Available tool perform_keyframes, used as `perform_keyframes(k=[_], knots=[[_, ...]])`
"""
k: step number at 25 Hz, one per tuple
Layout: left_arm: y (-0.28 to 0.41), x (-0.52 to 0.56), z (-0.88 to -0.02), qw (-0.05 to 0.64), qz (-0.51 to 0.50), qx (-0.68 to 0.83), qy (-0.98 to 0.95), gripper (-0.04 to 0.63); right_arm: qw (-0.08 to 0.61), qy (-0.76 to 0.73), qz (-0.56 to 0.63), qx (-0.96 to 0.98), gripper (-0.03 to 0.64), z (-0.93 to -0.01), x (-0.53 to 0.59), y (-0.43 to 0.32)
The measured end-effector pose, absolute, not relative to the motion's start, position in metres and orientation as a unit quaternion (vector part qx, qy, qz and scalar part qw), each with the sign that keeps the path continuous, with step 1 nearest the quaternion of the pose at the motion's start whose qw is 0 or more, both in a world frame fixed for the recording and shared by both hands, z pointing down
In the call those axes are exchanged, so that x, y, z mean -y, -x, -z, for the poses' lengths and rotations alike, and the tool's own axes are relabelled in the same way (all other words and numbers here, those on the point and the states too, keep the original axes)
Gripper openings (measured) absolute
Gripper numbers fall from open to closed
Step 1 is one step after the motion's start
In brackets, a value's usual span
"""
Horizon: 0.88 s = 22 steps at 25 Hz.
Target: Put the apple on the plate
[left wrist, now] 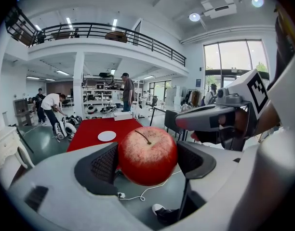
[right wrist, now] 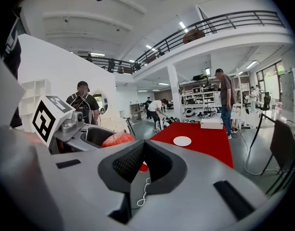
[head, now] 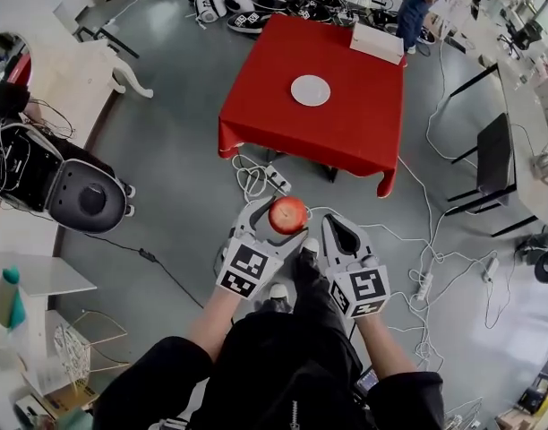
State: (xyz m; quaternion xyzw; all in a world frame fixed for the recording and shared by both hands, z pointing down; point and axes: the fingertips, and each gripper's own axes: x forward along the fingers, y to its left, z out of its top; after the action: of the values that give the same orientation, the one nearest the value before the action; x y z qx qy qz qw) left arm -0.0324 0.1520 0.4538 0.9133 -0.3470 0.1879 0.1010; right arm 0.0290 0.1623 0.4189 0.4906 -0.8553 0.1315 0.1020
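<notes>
A red apple (head: 287,213) (left wrist: 147,155) sits between the jaws of my left gripper (head: 281,219) (left wrist: 147,159), which is shut on it above the grey floor. My right gripper (head: 342,228) (right wrist: 143,150) is just to its right, shut, with nothing between its pads. In the right gripper view the apple (right wrist: 117,139) shows at the left. A round white plate (head: 311,90) (left wrist: 107,136) (right wrist: 182,141) lies near the middle of a table with a red cloth (head: 346,128), well ahead of both grippers.
A white box (head: 377,43) rests on the table's far right corner. Cables and a power strip (head: 278,179) lie on the floor between me and the table. A black chair (head: 493,164) stands at the right, a white table (head: 68,70) at the left. People stand beyond the table.
</notes>
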Motion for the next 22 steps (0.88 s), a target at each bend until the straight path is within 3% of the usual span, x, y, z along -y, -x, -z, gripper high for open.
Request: perform_keyframes(k=[22], knots=[[-0.020,0.007,-0.443,0.112,-0.207,0.407,-0.883,0.387,0.094,-0.434,-0.142,0.884,0.011,-0.409,0.010,-0.092]])
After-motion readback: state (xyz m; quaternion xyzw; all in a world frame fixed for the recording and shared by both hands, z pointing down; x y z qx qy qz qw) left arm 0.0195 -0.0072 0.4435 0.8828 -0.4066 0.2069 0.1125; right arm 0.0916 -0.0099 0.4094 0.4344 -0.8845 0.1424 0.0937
